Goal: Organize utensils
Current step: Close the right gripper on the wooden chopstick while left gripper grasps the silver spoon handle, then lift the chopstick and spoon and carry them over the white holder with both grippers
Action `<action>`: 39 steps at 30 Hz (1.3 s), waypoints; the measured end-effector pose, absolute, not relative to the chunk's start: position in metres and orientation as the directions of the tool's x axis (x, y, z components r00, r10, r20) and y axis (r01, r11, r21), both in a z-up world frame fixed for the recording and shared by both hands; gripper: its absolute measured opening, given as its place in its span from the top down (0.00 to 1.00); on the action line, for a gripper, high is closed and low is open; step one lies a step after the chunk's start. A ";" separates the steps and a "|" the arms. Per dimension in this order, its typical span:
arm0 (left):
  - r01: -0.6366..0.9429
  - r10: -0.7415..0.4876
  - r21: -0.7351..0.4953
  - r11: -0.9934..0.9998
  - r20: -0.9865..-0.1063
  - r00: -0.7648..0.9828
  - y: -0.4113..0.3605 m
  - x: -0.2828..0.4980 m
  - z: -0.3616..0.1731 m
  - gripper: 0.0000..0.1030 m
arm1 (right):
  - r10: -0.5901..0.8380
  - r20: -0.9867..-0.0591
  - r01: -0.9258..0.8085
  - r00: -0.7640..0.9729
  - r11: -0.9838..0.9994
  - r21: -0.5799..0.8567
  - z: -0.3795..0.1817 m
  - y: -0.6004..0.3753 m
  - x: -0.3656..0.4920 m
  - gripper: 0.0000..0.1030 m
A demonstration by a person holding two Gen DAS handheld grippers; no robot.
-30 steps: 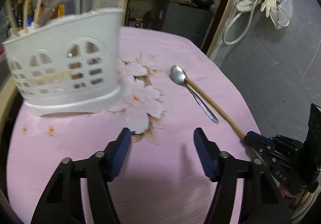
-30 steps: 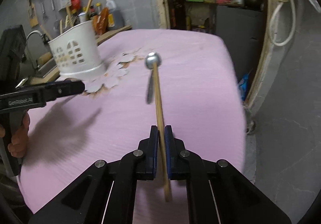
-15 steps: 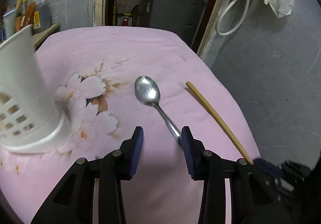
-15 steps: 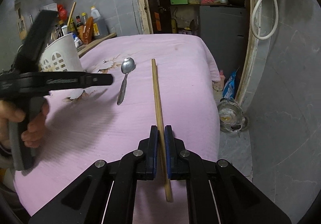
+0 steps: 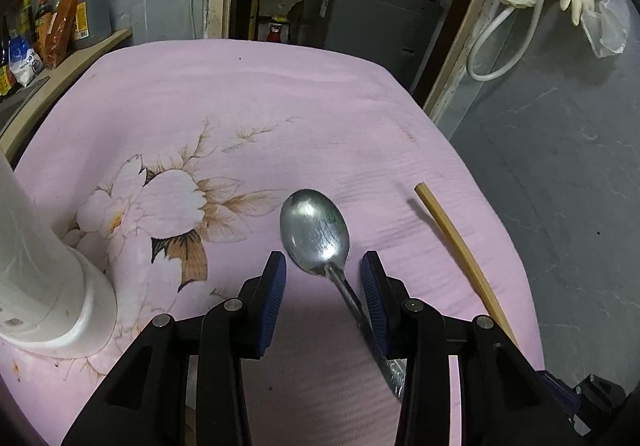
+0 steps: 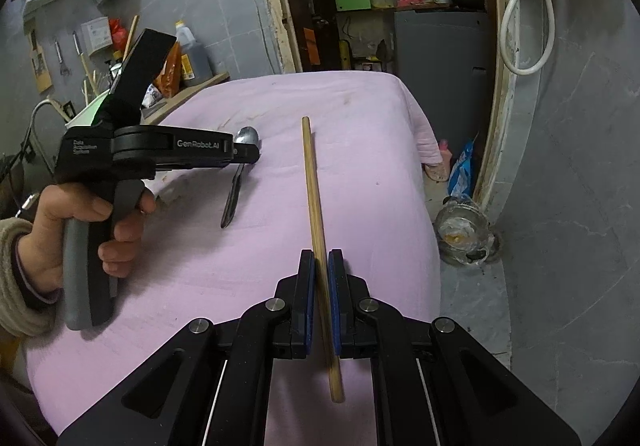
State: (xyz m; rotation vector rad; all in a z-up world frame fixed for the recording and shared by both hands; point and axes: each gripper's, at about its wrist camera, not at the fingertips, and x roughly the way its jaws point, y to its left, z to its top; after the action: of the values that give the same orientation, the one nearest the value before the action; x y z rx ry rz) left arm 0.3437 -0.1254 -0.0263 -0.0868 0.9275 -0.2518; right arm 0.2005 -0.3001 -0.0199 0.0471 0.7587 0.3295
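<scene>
Left gripper (image 5: 323, 274) has moved from the white utensil holder (image 5: 44, 278) to straddle the metal spoon (image 5: 316, 232) on the pink cloth (image 5: 256, 94), jaws part-open, pickup pending; right gripper (image 6: 321, 272) stays clamped on the chopstick (image 6: 314, 198).

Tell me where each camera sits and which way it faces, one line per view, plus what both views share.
Left wrist: rides the left gripper, looking down along its fingers at the spoon on the pink cloth; its handle lies between the open blue pads; white holder at left.
Right wrist: rides the right gripper, facing down the table toward the doorway; pads clamp the chopstick; the person's left hand shows.
Shared: spoon, chopstick, pink cloth, doorway shelves.
</scene>
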 end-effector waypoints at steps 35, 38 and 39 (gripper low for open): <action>0.476 -0.325 -0.088 0.875 -0.836 0.442 -0.084 0.215 -0.020 0.94 | 0.360 -0.765 -0.379 0.534 0.911 0.164 -0.004 -0.273 0.217 0.74; 0.487 -0.296 -0.043 0.872 -0.839 0.456 -0.090 0.214 -0.020 0.90 | 0.362 -0.776 -0.384 0.517 0.908 0.167 -0.005 -0.272 0.241 0.74; 0.492 -0.289 -0.030 0.870 -0.841 0.458 -0.093 0.214 -0.020 0.87 | 0.362 -0.778 -0.384 0.514 0.908 0.168 -0.005 -0.272 0.245 0.74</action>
State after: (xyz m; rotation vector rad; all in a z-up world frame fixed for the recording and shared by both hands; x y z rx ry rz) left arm 0.2143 -0.0930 -0.0197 0.2298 0.9842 -0.4859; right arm 0.2453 -0.2718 -0.0054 -0.0269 0.9286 0.4485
